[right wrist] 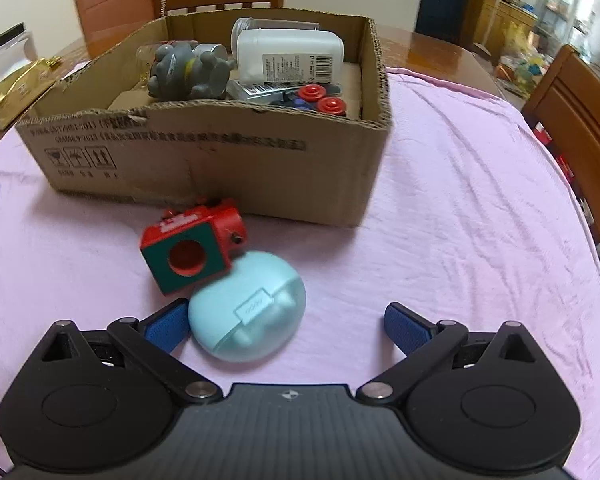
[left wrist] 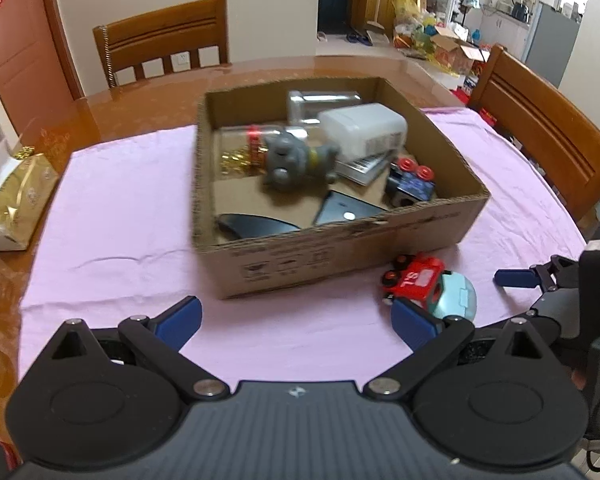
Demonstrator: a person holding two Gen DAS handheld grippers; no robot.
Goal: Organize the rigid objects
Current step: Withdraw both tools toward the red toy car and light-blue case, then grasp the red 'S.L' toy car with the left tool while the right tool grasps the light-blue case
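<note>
Two pieces left outside, just in front of the cardboard box (right wrist: 204, 160): red toy train (right wrist: 192, 248), pale blue case (right wrist: 248, 312) touching it. Right gripper (right wrist: 286, 326) wide open, empty, beside the case; left gripper (left wrist: 296, 320) open, empty. Likely next: centring, closing on the case.

The grey rubbery animal figure (left wrist: 290, 160) in the brown cardboard box (left wrist: 340, 248) is smeared by motion blur in the left wrist view, so its face cannot be read. Under it, a clear bottle with a red band (left wrist: 244, 138) is partly covered. The box's near wall hides the lower parts of a flat black piece (left wrist: 256, 226) and a dark rectangular plate (left wrist: 346, 212). The left tool's right finger (left wrist: 414, 322) covers part of the red toy train (left wrist: 414, 280) and the pale blue rounded case (left wrist: 456, 298). The right tool (left wrist: 540, 280) is cut off at the frame's right edge. In the right wrist view, printed text on the box (right wrist: 172, 142) is too blurred to read.
</note>
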